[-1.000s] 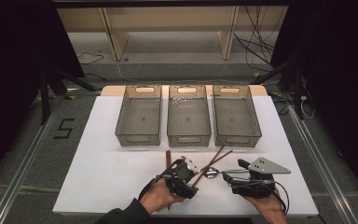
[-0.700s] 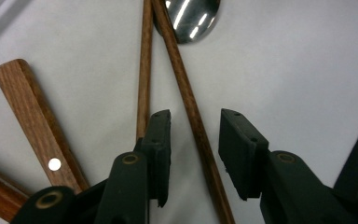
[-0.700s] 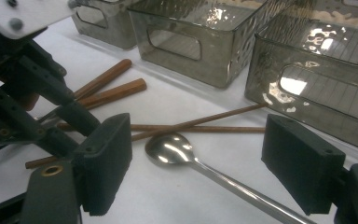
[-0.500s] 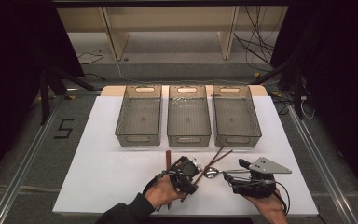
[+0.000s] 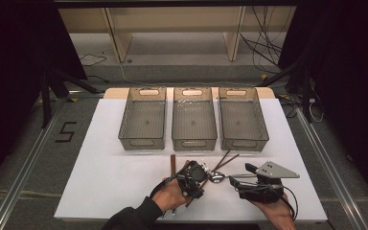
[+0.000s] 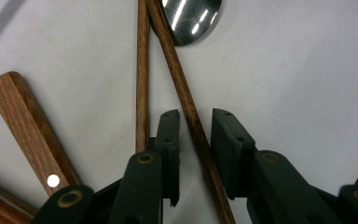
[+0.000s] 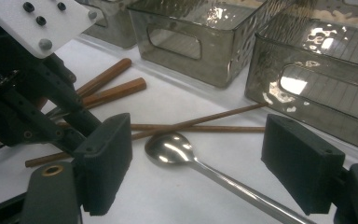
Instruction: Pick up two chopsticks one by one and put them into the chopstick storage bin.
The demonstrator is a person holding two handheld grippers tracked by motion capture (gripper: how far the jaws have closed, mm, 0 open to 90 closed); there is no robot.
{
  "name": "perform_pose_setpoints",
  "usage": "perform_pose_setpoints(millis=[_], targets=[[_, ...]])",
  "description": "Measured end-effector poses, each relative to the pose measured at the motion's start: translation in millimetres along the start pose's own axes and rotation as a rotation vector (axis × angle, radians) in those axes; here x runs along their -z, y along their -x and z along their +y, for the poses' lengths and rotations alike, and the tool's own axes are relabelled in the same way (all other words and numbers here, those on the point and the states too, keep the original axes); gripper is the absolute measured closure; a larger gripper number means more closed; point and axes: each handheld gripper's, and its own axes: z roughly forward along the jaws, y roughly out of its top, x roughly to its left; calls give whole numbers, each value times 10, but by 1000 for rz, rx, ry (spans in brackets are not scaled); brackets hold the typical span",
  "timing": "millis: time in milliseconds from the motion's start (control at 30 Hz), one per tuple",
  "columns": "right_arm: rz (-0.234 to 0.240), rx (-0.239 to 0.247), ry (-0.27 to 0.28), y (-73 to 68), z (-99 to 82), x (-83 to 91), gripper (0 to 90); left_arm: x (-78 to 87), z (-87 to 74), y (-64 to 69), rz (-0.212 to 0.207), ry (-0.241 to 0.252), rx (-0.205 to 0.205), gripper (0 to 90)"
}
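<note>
The left gripper (image 6: 195, 122) has just been closing on a chopstick (image 6: 181, 88) lying between its jaws; the pads are not yet pressing on it. A second chopstick (image 6: 142, 70) lies just outside one jaw, so the squeeze could snag both or roll the thin stick away. The right gripper (image 7: 223, 154) hangs wide open over one spoon (image 7: 170, 148), empty. Ahead stand three bins (image 5: 143, 120). Wooden handles (image 6: 25, 126) lie beside: I count two clearly.
</note>
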Motion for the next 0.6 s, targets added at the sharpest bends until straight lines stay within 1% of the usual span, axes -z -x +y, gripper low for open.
perform_pose_setpoints(millis=[133,200,267,333,400,467,533,600], targets=[[2,4,-3,-3,4,-6,253,-4,30,12,7,-19,-10,747],[1,4,-3,-4,3,-7,253,-7,39,9,2,-21,0,749],[0,5,-4,-4,4,-7,255,-5,45,0,-1,-26,-2,758],[0,6,-4,-3,3,-9,255,-4,51,-17,-6,-28,5,764],[-3,6,-2,-1,3,-7,256,-7,57,-32,-14,-25,23,781],[-4,6,-2,0,3,-7,256,-8,70,-48,-18,-23,28,789],[-5,5,0,2,3,-6,257,-2,84,-56,-22,-21,37,821],[-5,5,1,3,3,-7,258,-4,98,-56,-29,-17,37,835]])
